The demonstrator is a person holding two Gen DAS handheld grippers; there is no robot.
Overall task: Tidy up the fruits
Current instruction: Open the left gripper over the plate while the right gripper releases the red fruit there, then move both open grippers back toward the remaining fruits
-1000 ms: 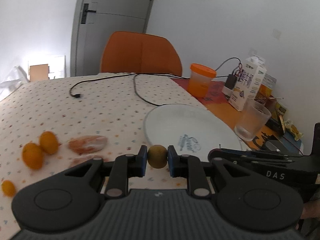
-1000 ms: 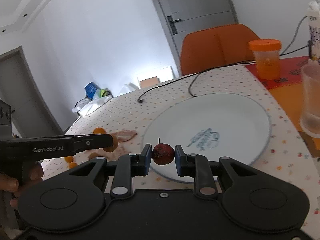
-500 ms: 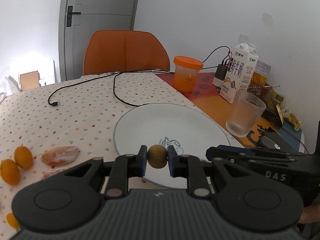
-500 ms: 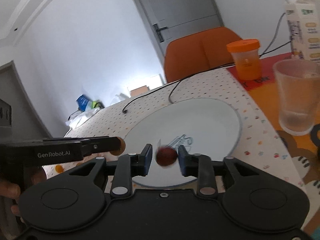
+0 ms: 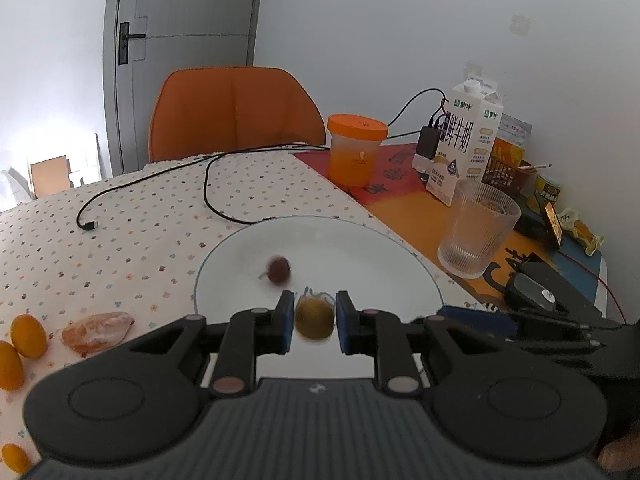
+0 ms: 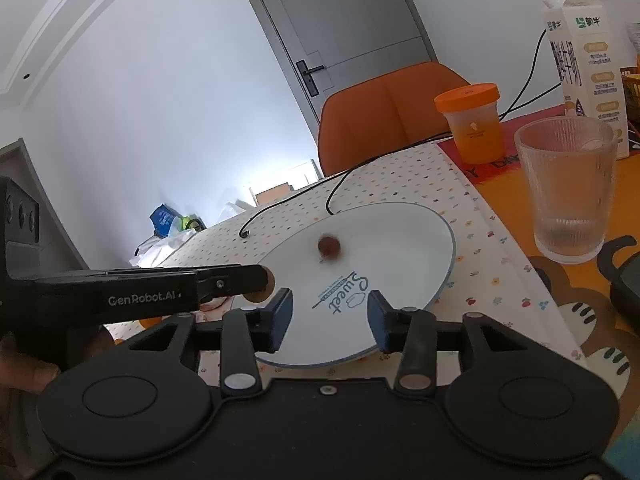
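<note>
My left gripper point(image 5: 315, 317) is shut on a small yellow-green round fruit point(image 5: 315, 320), held low over the near side of the white plate point(image 5: 224, 256). A small dark red fruit point(image 5: 279, 269) lies blurred on the plate, loose. My right gripper point(image 6: 329, 312) hovers over the plate's point(image 6: 416, 224) near edge; its jaws are opening with nothing between them. The red fruit point(image 6: 329, 246) sits well beyond its fingertips. In the right wrist view the left gripper point(image 6: 256, 280) comes in from the left. Orange kumquats point(image 5: 28, 336) and a peeled orange segment point(image 5: 96, 330) lie on the cloth at the left.
To the right of the plate stands a ribbed glass point(image 5: 478, 232). Behind it are an orange-lidded jar point(image 5: 354, 152) and a milk carton point(image 5: 466, 140). A black cable point(image 5: 208, 196) runs across the dotted tablecloth. An orange chair point(image 5: 236, 112) is at the far edge.
The right gripper has opened and let the red fruit go; it now rolls on the plate. The left gripper has moved right, over the plate, still holding its fruit.
</note>
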